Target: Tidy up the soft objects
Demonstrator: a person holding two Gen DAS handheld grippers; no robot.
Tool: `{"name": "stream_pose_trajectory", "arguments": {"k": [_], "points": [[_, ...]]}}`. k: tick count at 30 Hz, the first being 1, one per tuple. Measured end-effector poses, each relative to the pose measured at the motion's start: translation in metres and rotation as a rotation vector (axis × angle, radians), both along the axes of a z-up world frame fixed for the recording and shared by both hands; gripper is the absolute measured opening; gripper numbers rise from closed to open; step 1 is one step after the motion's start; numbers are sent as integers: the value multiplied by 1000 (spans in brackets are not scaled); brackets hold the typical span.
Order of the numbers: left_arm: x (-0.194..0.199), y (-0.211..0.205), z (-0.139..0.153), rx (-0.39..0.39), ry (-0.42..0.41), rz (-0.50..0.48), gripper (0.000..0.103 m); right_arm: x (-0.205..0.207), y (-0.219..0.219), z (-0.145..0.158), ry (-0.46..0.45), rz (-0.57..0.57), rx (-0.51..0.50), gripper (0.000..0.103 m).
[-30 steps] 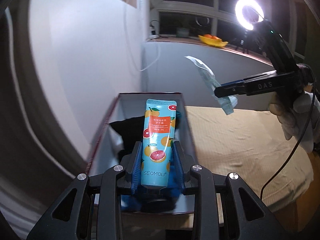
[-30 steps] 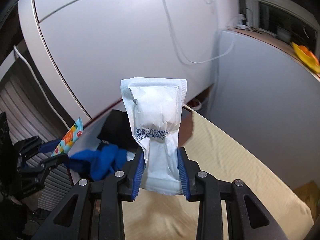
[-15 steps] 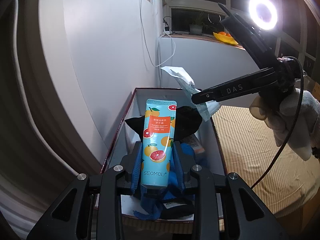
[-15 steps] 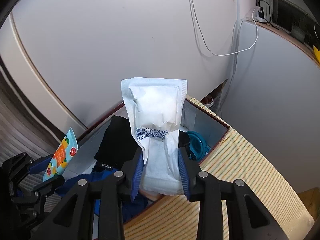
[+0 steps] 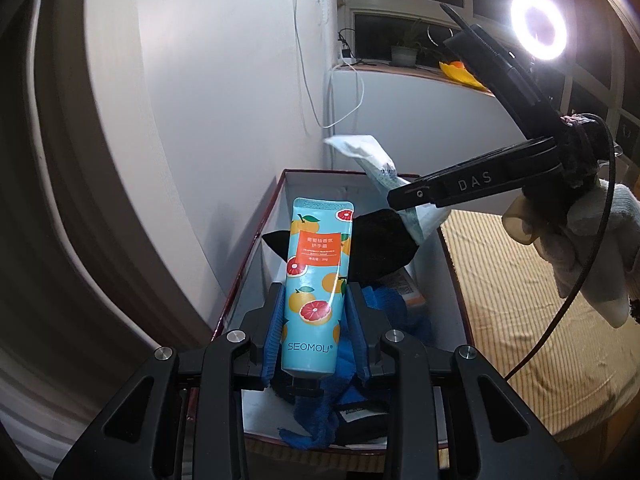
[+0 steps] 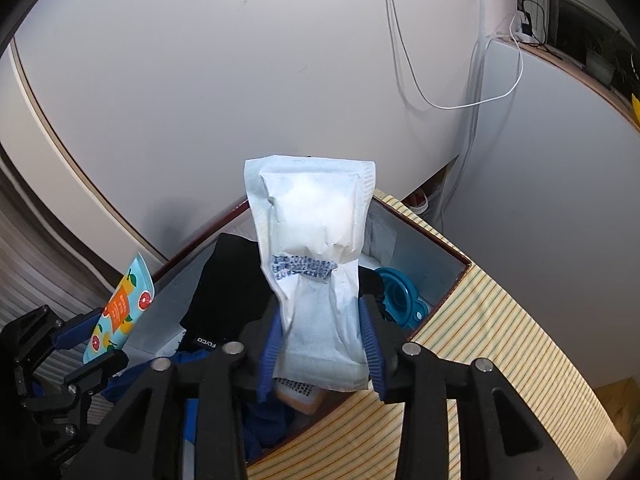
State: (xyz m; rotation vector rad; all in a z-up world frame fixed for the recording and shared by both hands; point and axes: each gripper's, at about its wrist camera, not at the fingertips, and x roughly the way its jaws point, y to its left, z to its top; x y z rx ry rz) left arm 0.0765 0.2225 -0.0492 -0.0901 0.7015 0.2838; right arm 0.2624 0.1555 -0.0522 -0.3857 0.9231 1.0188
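My left gripper is shut on a blue hand-cream tube printed with grapefruit, held upright above the near end of the open storage box. My right gripper is shut on a white sealed soft packet and holds it over the box's far part; it also shows in the left wrist view with the packet. The tube and left gripper show at the left of the right wrist view.
The box holds a black cloth, a blue cloth, an orange-edged pack and a teal plastic item. It stands on a yellow striped mat against a white wall. A ring light glares at right.
Both grippers have come closer over the box. My right gripper moved left with the packet from above the mat to above the box's far end.
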Motion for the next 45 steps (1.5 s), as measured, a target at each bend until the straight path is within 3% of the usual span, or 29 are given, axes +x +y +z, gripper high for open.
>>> {"name": "stream_pose_trajectory", "arguments": {"k": [4,12,15,27,31,37,40,45], "points": [[1,-1,1,5,-3,8,29,-6,0,-1,-21,5,-9,52],[-6,-4,5,8,-23,25,33,-15,-10,4,-44,1,-6,53],[-12,-3,5,6,-29,36,38,-17,-19,6,-39,-10,7,54],[-36,-16,15,-5,-74,43,41,-46,-77,26,-104,-81,80,66],[-47,-26,21,-13,-107,46,59,-64,-99,36,-149,-100,102,69],[-61,-45,30,-19,-141,39,60,-90,-127,49,-183,-122,149,75],[-68,-53,33,-30,-154,34,69,-101,-136,53,-202,-134,155,75],[-79,-63,38,-39,-171,31,71,-118,-152,56,-230,-152,163,77]]}}
